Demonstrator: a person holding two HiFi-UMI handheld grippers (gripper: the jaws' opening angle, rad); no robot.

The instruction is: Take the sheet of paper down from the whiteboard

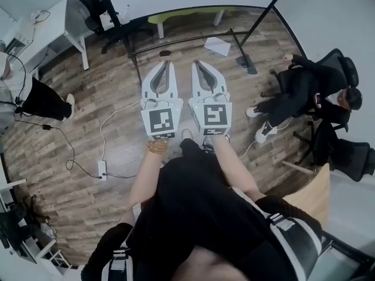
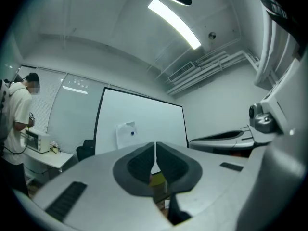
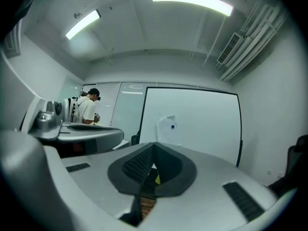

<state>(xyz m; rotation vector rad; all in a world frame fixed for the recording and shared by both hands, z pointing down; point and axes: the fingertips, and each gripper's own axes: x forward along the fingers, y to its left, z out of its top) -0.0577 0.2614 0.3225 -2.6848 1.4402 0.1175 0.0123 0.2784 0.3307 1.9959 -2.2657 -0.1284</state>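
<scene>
The sheet of paper [image 2: 126, 134] hangs on the whiteboard [image 2: 154, 119], pinned by a small blue magnet near its top. In the right gripper view the paper [image 3: 168, 128] sits on the left part of the whiteboard [image 3: 207, 124]. My left gripper [image 1: 166, 64] and right gripper [image 1: 197, 64] are held side by side, pointing level at the board from some distance away. The left gripper [image 2: 155, 146] has its jaws together with nothing between them. The right gripper [image 3: 153, 146] is shut and empty too.
A yellow-green bench [image 1: 187, 15] stands below the board, behind a black stand frame [image 1: 181, 41]. A white sheet [image 1: 218, 45] lies near the frame. A person in black [image 1: 304, 89] sits at the right, another person [image 1: 26, 95] at the left. A power strip [image 1: 102, 170] and cable lie on the floor.
</scene>
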